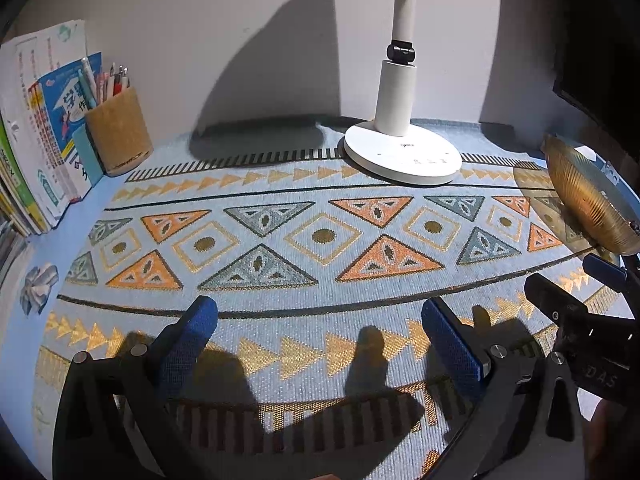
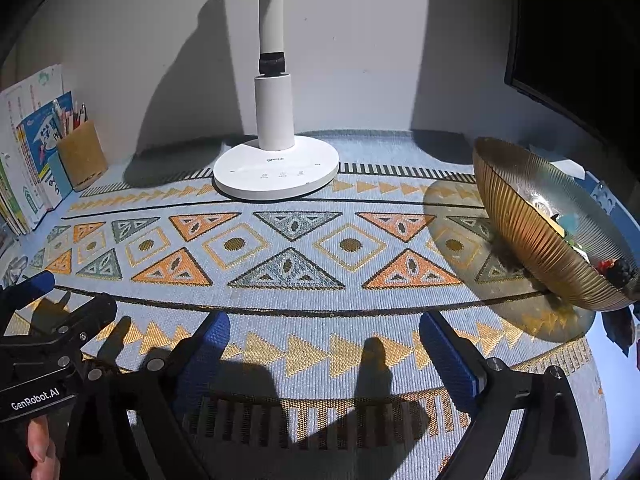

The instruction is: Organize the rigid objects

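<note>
A ribbed golden glass bowl (image 2: 536, 236) stands at the right of the patterned mat, with small colourful items inside it; its edge also shows in the left wrist view (image 1: 588, 196). My left gripper (image 1: 320, 332) is open and empty above the mat's near side. My right gripper (image 2: 324, 340) is open and empty, left of the bowl and apart from it. Each gripper shows in the other's view: the right one (image 1: 576, 300) at the right, the left one (image 2: 52, 304) at the left.
A white desk lamp base (image 2: 276, 172) stands at the back centre. A cork pen holder (image 1: 118, 132) with pens and upright books (image 1: 44, 128) stand at the back left. A crumpled silver object (image 1: 38, 284) lies at the left. A dark monitor (image 2: 576, 32) hangs at the right.
</note>
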`<act>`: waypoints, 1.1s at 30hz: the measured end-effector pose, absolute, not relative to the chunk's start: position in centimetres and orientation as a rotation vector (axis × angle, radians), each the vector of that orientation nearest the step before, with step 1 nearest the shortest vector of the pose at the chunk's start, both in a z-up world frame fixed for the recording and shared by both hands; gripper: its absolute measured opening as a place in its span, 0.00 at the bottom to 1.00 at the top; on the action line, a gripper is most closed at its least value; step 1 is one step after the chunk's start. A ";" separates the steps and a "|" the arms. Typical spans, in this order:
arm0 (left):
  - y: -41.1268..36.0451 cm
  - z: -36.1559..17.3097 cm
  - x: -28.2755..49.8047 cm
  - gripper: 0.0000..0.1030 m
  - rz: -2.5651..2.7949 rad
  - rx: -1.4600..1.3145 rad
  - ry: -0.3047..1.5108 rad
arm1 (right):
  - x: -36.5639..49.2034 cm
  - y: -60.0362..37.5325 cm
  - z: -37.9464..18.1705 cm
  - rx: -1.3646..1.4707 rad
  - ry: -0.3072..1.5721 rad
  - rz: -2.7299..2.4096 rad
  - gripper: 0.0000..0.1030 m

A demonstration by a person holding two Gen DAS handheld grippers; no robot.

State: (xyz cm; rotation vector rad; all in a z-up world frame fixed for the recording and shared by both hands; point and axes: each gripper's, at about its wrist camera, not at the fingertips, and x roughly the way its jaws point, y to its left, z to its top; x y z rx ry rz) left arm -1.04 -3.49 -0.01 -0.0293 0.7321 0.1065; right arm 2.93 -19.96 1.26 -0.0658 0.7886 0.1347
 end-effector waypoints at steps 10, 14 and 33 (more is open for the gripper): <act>-3.5 0.0 -1.0 0.99 0.105 -0.028 0.732 | 2.9 -19.9 1.3 -0.065 0.789 0.135 0.92; -3.5 0.1 -1.1 0.99 0.104 -0.027 0.732 | 2.9 -19.9 1.3 -0.065 0.789 0.134 0.92; -3.2 0.2 -1.0 0.99 0.086 -0.048 0.736 | 3.2 -19.6 0.7 -0.085 0.843 0.138 0.92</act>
